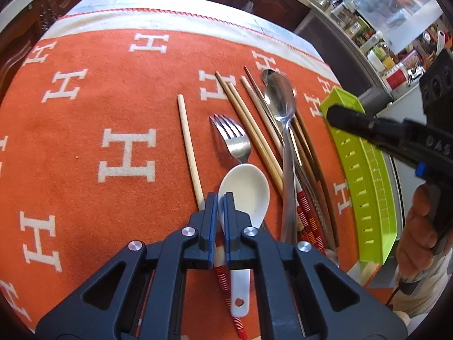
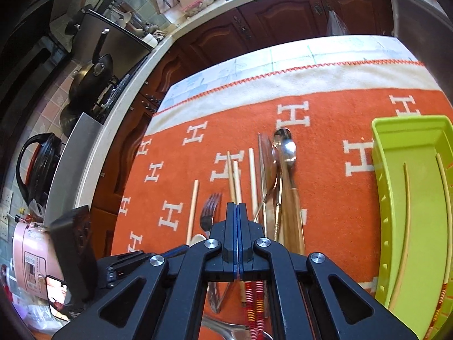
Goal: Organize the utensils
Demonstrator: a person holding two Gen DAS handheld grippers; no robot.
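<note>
A pile of utensils lies on the orange cloth (image 1: 113, 90): a white ceramic spoon (image 1: 246, 189), a steel fork (image 1: 233, 137), a long steel spoon (image 1: 280, 99), a single pale chopstick (image 1: 188, 147) and several wooden chopsticks (image 1: 249, 130). My left gripper (image 1: 221, 204) hovers just above the white spoon's left edge, fingers nearly closed with a narrow gap, holding nothing. My right gripper (image 2: 237, 212) is shut and empty above the chopsticks (image 2: 235, 175) and fork (image 2: 211, 209). The green organizer tray (image 2: 410, 198) lies at the right and holds two chopsticks (image 2: 406, 226).
The green tray also shows in the left wrist view (image 1: 365, 187), with the right gripper's body (image 1: 396, 133) above it. Dark wooden cabinets (image 2: 283, 19) stand beyond the table's far edge. A stove with a black pan (image 2: 90, 76) and a pink cooker (image 2: 31, 263) lie at the left.
</note>
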